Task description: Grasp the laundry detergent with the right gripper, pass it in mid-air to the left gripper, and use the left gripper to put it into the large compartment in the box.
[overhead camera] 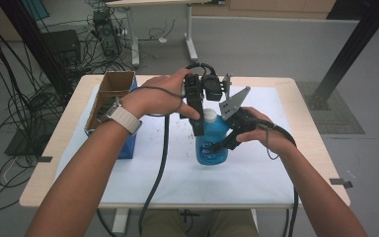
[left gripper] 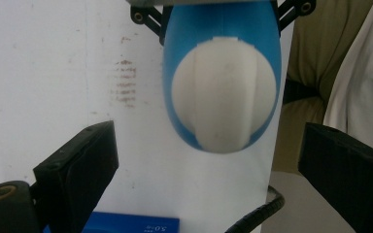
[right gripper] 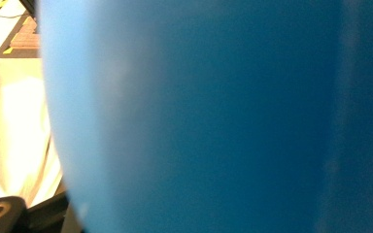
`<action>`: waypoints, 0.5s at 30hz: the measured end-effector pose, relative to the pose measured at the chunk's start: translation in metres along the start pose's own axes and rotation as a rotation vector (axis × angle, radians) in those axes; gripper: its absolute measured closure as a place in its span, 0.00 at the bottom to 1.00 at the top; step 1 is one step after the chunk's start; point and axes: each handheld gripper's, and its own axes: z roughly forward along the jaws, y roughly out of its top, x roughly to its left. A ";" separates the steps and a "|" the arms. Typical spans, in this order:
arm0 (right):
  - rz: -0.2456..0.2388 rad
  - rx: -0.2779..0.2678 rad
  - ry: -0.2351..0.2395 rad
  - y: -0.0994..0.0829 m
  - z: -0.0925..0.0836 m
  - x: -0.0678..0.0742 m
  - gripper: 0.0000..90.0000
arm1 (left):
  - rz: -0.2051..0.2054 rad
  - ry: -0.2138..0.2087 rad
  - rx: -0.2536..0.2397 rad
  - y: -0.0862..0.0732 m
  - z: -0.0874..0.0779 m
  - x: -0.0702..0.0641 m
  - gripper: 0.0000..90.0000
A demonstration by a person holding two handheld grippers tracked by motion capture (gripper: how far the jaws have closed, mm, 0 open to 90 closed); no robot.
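Blue bottle (overhead camera: pixel 211 143) stands upright, body pinched by right gripper (overhead camera: pixel 229 136). Left gripper (left gripper: pixel 209 165) hovers spread above white cap (left gripper: pixel 223 94). Smooth, rigid plastic, likely slippery; grip cap's sides.

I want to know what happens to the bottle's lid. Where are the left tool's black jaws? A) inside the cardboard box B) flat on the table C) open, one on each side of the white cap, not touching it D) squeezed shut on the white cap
C: in the left gripper view the left tool has its jaws spread wide, and the white cap of the blue bottle sits in the gap, untouched.
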 end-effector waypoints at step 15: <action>-0.001 -0.005 0.004 0.004 0.007 -0.002 0.49 | 0.014 -0.004 0.016 0.008 0.005 0.002 0.09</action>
